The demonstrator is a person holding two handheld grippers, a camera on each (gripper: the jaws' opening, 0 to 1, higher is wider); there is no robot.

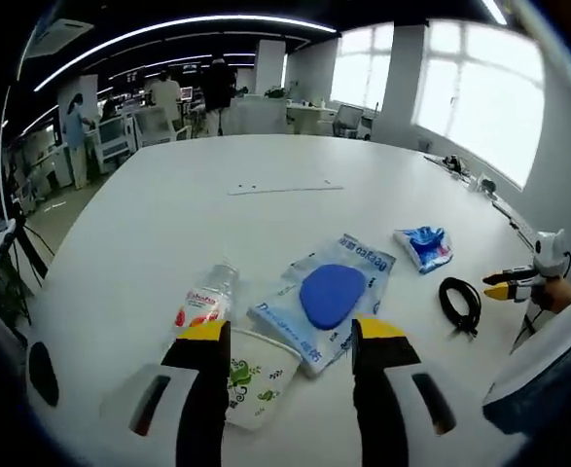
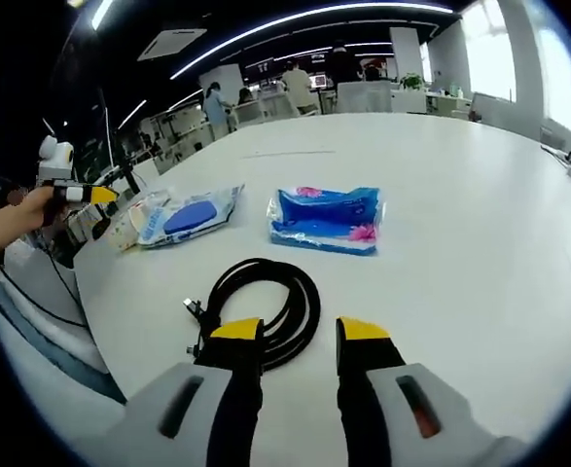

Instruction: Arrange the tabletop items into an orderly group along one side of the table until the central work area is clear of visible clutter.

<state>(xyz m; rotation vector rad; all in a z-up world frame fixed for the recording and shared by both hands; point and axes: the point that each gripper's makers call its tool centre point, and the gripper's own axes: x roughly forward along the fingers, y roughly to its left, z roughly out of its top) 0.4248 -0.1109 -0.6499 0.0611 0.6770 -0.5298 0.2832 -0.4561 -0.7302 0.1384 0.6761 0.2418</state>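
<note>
In the left gripper view, the left gripper (image 1: 289, 331) rises from the bottom edge with its yellow-tipped jaws spread wide and nothing between them. Just past the left jaw lies a paper cup (image 1: 254, 377) printed with green figures, tipped on its side on the white table (image 1: 168, 233). Partly behind that jaw, touching or nearly touching the cup, a small clear bottle (image 1: 205, 304) with a red label lies on its side. Between the jaws and a little beyond them sits a clear packet (image 1: 326, 298) with a blue round pad inside, its near corner next to the cup. Farther right lies a smaller blue-and-white packet (image 1: 424, 246), and nearer the table's right edge a coil of black cable (image 1: 459, 304). At the far right, the right gripper (image 1: 497, 287) comes in, held by a hand (image 1: 558, 293), its yellow tips close by the cable.

In the right gripper view, the right gripper (image 2: 299, 331) has its jaws apart with a moderate gap, holding nothing. The black cable (image 2: 264, 302) lies just in front, its near loop reaching to the left jaw tip; I cannot tell whether they touch. Beyond it, well apart, lies the blue-and-white packet (image 2: 327, 219), and to its left the packet with the blue pad (image 2: 190, 216), with the cup (image 2: 129, 223) at its far-left end. At the left edge a hand (image 2: 17, 219) holds the left gripper (image 2: 103, 195) over the table's edge.

People stand among desks far beyond the table.
</note>
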